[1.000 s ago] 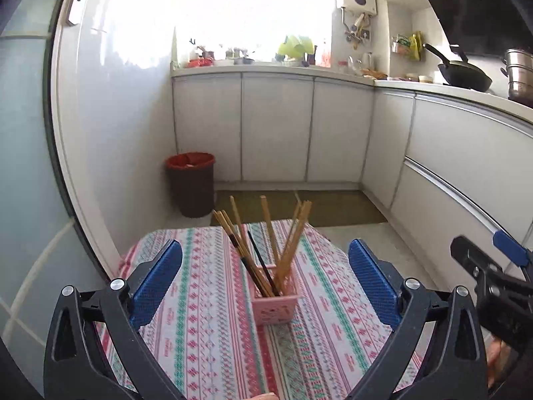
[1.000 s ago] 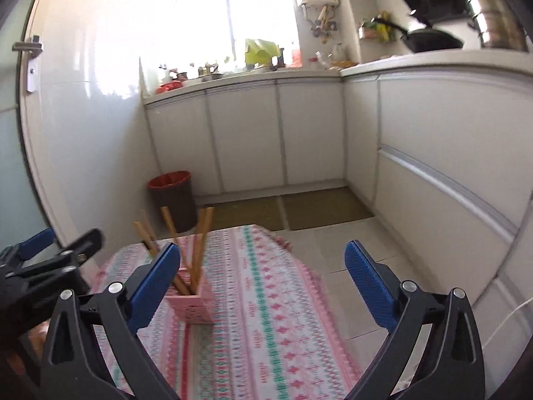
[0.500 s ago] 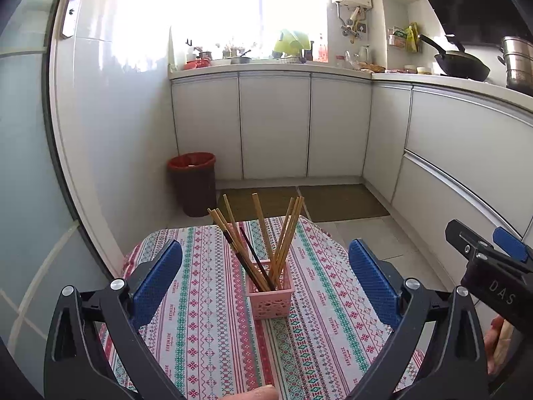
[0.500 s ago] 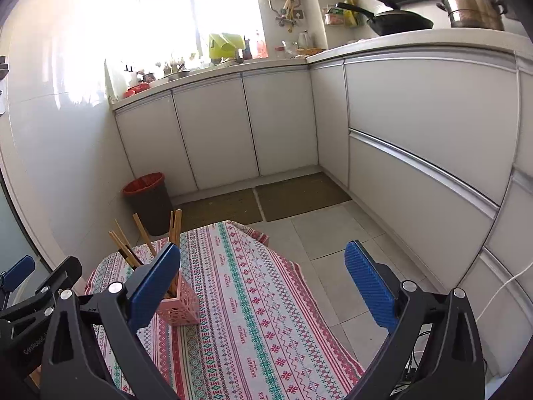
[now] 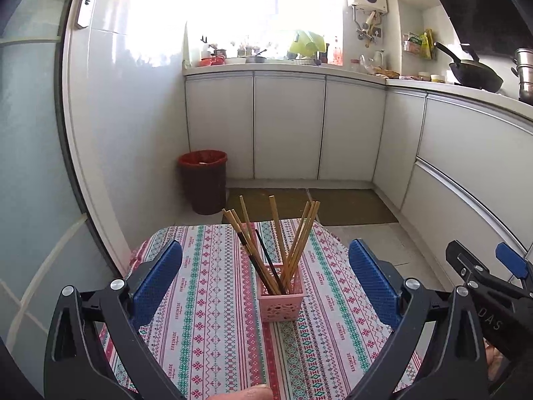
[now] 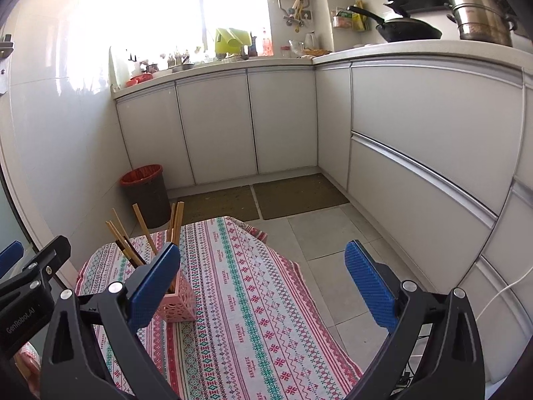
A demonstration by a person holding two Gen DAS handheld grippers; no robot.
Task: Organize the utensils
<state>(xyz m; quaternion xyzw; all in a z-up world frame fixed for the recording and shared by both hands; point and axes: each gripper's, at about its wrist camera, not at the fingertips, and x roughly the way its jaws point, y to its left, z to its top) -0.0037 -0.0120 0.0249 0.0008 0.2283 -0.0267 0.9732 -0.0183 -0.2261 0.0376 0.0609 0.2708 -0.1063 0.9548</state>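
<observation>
**Both grippers hovering wide over the chopstick basket**

Left gripper is hanging above the surface, fingers spread wide, holding nothing. Pink basket is sitting upright on the patterned cloth, centred between the two blue pads in the left wrist view, a little farther out than the fingertips and not touching them. Chopsticks are standing in the basket, fanning out left and right; most are light wood, a couple are dark.

Right gripper is also hovering with fingers wide apart and nothing between them. In the right wrist view the basket is lying to the left, partly hidden behind the left blue pad; chopsticks are sticking up above that pad. The right gripper is pointing at bare cloth and the near-right edge of the surface.

Each gripper is showing at the edge of the other's view: right one at the far right of the left wrist view, left one at the far left of the right wrist view.

Red-lined bin is standing on the floor beyond the surface, near the left wall. White cabinets are running along the far and right sides; wok and steel pot are sitting on the right counter.
</observation>
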